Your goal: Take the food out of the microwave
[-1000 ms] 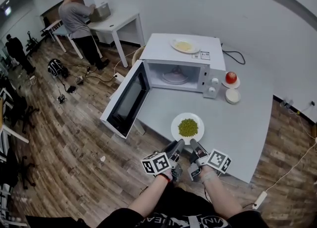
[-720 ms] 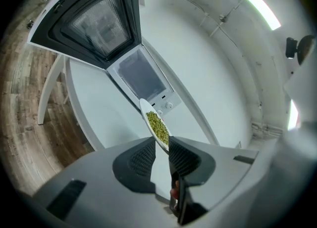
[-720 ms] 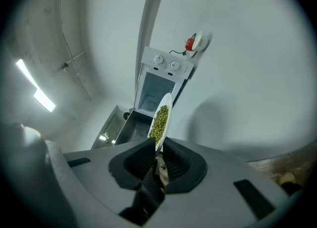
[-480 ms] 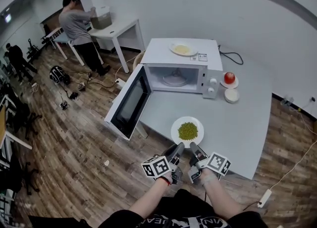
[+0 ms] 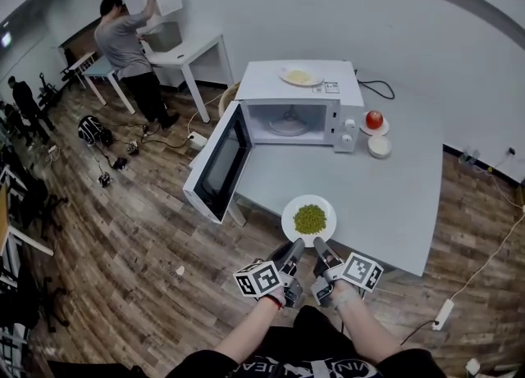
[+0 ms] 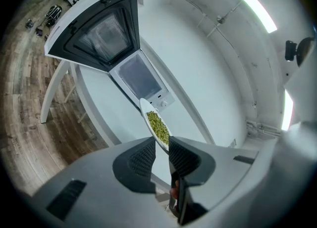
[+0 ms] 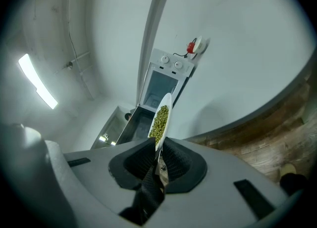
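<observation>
While left tongs (image 5: pixel 293 246), right tongs (image 5: pixel 318 243) grip its rim, pea plate (image 5: pixel 287 220)

From the plate (image 5: pixel 308 219), the open microwave door (image 5: pixel 215 171) jutted past the table edge at ten o'clock, blocking that side. The table (image 5: pixel 394 204) lay bare from one to four o'clock, with a red fruit (image 5: pixel 374 119) and bowl (image 5: pixel 379 146) well apart at one, beside the microwave (image 5: pixel 262 89).

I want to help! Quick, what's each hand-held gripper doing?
Left hand-held gripper: closed on the plate rim.
Right hand-held gripper: closed on the same plate.
</observation>
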{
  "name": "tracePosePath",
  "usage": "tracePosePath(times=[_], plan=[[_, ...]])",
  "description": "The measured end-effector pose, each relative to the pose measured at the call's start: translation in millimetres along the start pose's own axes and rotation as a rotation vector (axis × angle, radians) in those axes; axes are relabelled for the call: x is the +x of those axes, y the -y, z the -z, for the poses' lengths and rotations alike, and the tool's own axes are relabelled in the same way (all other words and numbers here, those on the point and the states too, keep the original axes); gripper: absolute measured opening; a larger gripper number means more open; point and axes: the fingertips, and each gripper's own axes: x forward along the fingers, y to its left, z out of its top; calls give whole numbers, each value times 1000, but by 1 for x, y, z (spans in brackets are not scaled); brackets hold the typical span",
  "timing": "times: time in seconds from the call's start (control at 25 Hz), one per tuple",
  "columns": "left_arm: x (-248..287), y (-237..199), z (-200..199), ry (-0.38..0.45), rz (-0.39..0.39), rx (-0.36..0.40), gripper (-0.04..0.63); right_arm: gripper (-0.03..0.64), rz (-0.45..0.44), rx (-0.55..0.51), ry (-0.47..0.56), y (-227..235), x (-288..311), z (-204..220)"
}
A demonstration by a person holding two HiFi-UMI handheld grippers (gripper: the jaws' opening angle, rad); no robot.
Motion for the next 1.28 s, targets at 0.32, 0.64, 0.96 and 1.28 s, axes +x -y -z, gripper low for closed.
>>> tracePosePath(times=[0.32,0.64,0.96,1.28], plan=[[-47,9,20,-14,11,-3,86,61,12,-1,18,-12,-31,41],[-79,21,44,-31,19,-10,86,63,29,6,26,-15,-63,70],[-103,38,65,-25,32,-15,86,63,29,-9,24,-21,-94,88],[-146,48,96,-16,34,-16,84,63,18,-11,25,-22,-131,126]])
